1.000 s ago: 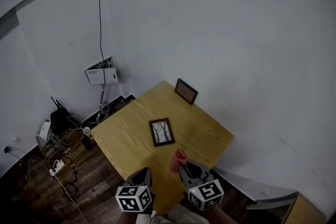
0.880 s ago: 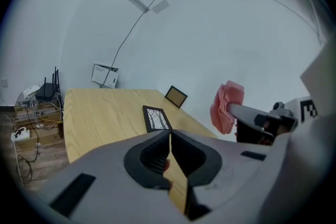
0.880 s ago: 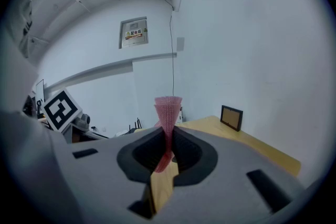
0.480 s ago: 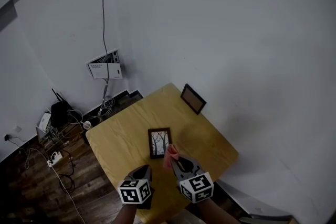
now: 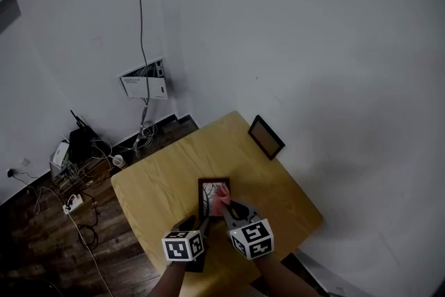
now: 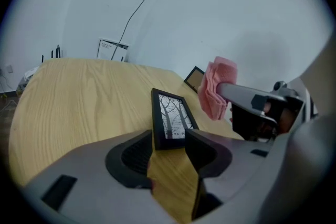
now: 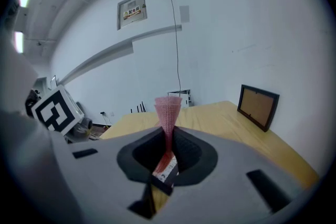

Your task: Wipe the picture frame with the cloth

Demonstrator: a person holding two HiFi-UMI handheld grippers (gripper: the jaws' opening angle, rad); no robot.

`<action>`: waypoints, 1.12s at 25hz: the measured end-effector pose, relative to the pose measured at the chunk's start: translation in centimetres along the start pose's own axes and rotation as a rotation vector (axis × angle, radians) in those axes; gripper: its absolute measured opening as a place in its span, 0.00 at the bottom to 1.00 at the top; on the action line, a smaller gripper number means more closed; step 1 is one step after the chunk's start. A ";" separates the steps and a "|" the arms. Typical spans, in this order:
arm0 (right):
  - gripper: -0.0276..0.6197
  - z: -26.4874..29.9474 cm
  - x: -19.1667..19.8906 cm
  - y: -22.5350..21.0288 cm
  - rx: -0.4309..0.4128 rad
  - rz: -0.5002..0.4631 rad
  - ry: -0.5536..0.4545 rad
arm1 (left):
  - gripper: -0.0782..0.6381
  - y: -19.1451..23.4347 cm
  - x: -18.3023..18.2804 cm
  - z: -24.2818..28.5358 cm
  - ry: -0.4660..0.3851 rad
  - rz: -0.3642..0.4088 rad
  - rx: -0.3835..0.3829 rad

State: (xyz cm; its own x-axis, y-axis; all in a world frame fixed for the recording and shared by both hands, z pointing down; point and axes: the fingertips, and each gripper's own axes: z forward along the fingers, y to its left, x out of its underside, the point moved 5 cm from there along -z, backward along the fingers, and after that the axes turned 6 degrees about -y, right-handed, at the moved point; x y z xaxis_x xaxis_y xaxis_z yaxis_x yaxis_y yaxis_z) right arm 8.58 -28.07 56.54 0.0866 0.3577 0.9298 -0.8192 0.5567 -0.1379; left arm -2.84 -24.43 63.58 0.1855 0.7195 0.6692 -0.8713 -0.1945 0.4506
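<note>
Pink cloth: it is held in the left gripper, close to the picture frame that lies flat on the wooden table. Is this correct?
No. The right gripper holds the pink cloth, as the right gripper view shows; the left gripper, jaws opening near the picture frame, grips nothing. The rest stands.

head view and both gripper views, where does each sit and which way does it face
Head view: on the person's head, steeply down at the table; forearms, left gripper and right gripper show.
Left gripper view: on that gripper, along its opening jaws, the picture frame, its near end between them; right gripper beside.
Right gripper view: along jaws shut on the cloth, toward the wall; left gripper's cube shows.
All share the standing frame.
</note>
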 end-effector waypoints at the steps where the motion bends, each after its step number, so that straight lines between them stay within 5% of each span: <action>1: 0.07 0.7 0.2 -0.2 -0.006 -0.003 0.009 | 0.34 0.2 0.0 0.4 0.006 0.002 -0.013; 28: 0.07 10.6 3.9 0.1 -0.038 -0.221 0.294 | 0.27 0.6 0.2 2.0 0.051 0.036 -0.049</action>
State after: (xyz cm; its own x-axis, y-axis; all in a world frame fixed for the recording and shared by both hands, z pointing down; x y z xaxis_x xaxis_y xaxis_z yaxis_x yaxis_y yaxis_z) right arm 2.82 -34.61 63.76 0.4224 0.4227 0.8018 -0.7414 0.6700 0.0374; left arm -2.46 -25.74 65.20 0.1312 0.7461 0.6528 -0.8983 -0.1889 0.3966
